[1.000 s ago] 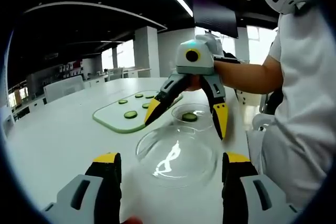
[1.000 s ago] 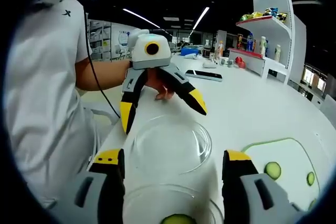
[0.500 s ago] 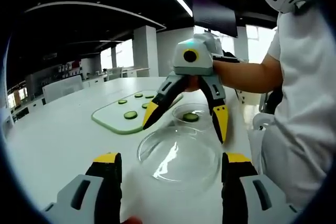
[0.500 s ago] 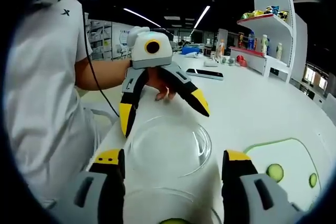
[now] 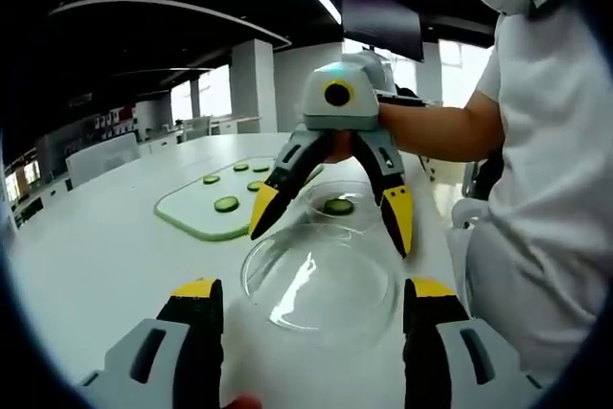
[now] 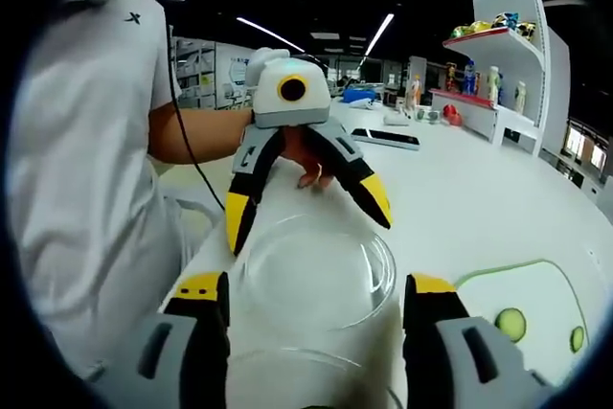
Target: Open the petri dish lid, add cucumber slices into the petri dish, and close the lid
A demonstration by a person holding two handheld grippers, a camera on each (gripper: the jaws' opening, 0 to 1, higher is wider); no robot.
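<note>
A clear glass petri lid [image 5: 321,280] lies on the white table [image 5: 105,265], apart from its dish. My left gripper [image 5: 314,294] stands open, its yellow-tipped jaws on either side of the lid's near edge. Facing it, my right gripper [image 5: 330,217] is open too, its fingers spread above the lid's far rim. Behind that gripper sits the petri dish [image 5: 340,200] with one cucumber slice [image 5: 337,206] in it. In the right gripper view the lid [image 6: 316,270] lies between my right gripper [image 6: 314,292] and the left gripper [image 6: 306,217], and the dish rim [image 6: 306,371] shows at the bottom.
A pale green cutting board [image 5: 196,213] with several cucumber slices [image 5: 226,204] lies left of the dish, and the board [image 6: 536,289] is at lower right in the right gripper view. A person in a white shirt [image 5: 536,189] stands close. A shelf [image 6: 498,55] with bottles stands far off.
The right gripper has edged forward toward the lid, so the dish and its slice slid out at the bottom of its view. The lid has stayed put and both grippers stay open.
</note>
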